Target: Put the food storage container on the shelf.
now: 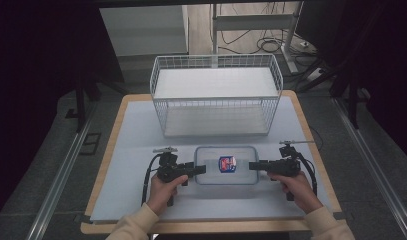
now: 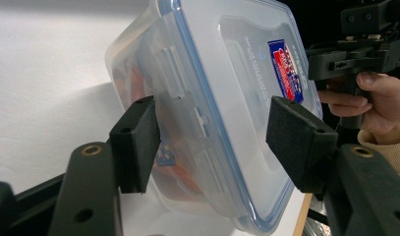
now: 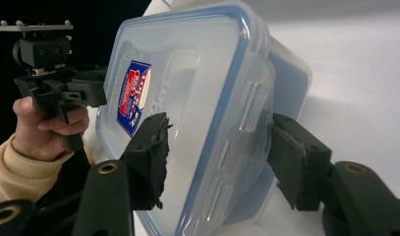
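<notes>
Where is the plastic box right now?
In the high view the plastic box sits on the near middle of the table, between the left gripper and right gripper, in front of the wire basket.

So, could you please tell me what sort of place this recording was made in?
Probably a lab or workshop set up for recording: a white-topped wooden table holding a white wire basket and a clear plastic lidded box, with loose cables on the floor behind.
</notes>
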`<state>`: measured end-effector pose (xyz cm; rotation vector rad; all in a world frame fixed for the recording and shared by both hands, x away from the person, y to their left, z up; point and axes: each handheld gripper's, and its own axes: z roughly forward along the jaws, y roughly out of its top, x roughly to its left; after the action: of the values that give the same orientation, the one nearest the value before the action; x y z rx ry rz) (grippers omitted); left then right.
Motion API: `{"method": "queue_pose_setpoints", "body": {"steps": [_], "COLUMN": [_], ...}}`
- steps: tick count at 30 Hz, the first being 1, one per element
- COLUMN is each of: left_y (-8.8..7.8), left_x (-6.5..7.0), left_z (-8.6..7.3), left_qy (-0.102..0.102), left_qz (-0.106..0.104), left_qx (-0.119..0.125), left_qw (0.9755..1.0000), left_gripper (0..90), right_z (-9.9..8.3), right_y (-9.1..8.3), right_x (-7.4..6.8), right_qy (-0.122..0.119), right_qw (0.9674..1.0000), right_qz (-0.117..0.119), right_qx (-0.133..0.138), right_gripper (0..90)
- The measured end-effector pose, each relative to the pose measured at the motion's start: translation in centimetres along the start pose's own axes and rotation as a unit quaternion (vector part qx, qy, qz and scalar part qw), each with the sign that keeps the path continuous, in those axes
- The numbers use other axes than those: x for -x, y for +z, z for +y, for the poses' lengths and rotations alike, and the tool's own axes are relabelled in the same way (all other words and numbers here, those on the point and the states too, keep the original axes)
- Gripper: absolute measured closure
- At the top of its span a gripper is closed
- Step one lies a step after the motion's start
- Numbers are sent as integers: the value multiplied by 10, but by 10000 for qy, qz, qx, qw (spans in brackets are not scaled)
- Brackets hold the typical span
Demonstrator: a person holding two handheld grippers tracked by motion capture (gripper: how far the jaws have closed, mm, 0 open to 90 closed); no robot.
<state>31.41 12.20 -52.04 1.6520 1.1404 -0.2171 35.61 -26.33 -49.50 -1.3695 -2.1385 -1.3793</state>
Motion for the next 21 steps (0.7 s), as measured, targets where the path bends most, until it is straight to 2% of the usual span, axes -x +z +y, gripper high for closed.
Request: {"method": "queue_pose_setpoints", "body": {"steps": [6,10,21], "left_y": [-3,-6,-8], "left_x": [7,10,16], "left_z": [-5,-10,-13], "left_qy": [110,293,359], "left_qz": [93,85,169], "left_qx": [112,235,274], "left_qw": [9998,9993,9988], "left_gripper": [421,431,449], "right_z": [-7,-12,-19], "right_y": [-4,-7,-10], "right_x": [-7,-10,-16], "right_qy": [-150,-259,-385], "right_qw": [9998,9994,9985], "right_qz": [-52,-75,-134], "right_qx": [132,234,357], "right_gripper": [456,468,486]}}
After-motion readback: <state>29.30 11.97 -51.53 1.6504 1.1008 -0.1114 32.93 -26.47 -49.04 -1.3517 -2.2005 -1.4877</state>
